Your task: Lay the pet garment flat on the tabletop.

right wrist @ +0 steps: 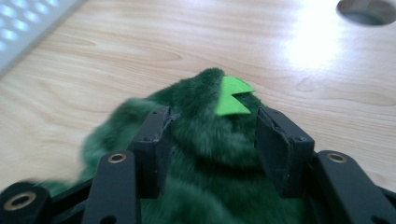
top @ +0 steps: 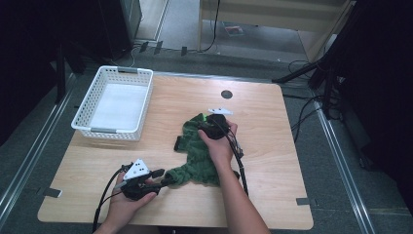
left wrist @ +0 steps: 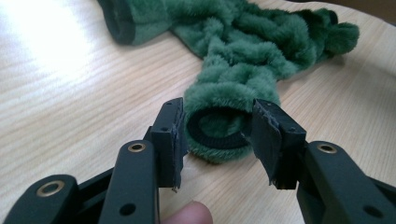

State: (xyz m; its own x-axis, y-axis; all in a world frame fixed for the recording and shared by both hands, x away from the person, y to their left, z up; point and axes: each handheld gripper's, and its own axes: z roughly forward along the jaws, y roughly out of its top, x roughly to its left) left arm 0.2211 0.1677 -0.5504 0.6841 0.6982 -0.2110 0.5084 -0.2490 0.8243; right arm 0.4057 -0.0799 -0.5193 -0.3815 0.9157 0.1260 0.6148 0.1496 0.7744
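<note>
White basket (top: 114, 103) left of green garment (top: 198, 153).

I see a white basket (top: 113, 103) sitting at the table's (top: 272, 161) far left corner, a round hole (top: 226, 94) near the far edge, and tape marks (top: 51, 192) on the grey floor.

- Green fuzzy garment (top: 197, 146): plush, ribbed pile, lying crumpled and flat on the desk (top: 272, 161) near its middle.
- Its black-lined cuff (left wrist: 219, 130) faces the near edge.
- A bright green felt spike (right wrist: 232, 95) stands at its far end.
</note>
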